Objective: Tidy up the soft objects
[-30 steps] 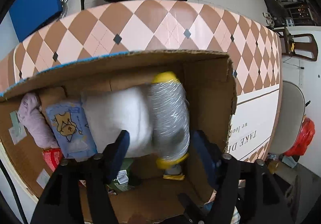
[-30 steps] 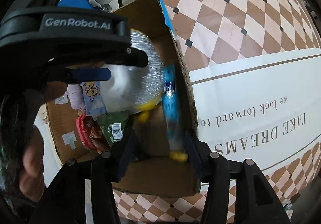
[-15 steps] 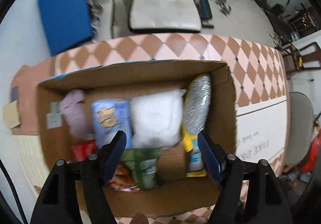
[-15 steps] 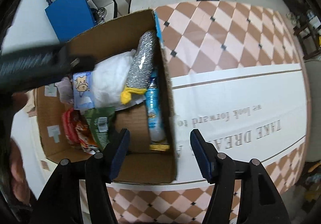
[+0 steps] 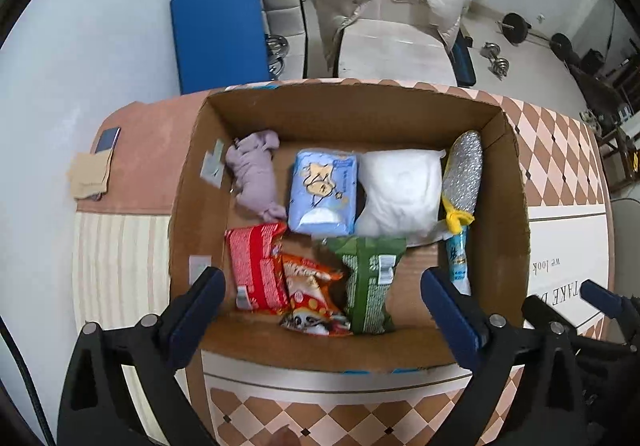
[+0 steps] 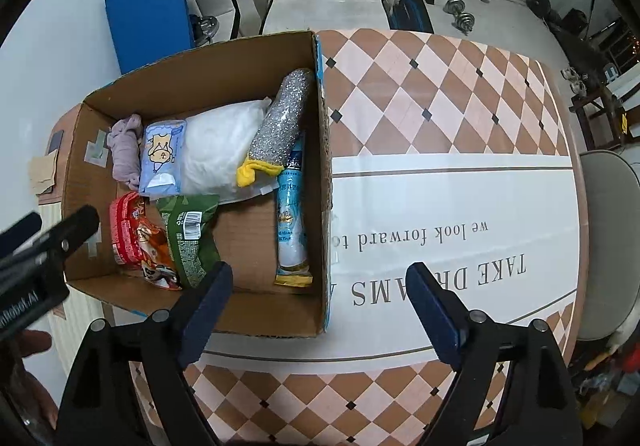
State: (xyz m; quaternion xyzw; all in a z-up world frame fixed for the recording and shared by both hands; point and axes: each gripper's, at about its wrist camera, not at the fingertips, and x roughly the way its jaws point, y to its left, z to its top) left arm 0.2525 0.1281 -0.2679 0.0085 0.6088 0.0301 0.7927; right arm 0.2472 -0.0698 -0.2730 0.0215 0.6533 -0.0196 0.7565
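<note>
We hold both grippers above the bench (image 6: 440, 118), jaws released and empty: the left gripper (image 5: 324, 310) over the cardboard box (image 5: 352, 350), the right gripper (image 6: 320, 306) at its right wall. In the box, the purple cloth (image 5: 256, 174), tissue pack (image 5: 322, 192), white pillow (image 5: 400, 194) and silver sponge (image 5: 464, 174) line the far side, snack bags (image 5: 312, 274) nearer.

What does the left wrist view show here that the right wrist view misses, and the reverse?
Only the left wrist view shows the whole orange snack bag. Only the right wrist view shows the long blue tube end to end and the tablecloth lettering in full. Both show the cardboard box, white pillow, purple cloth, and both tools open and empty.
</note>
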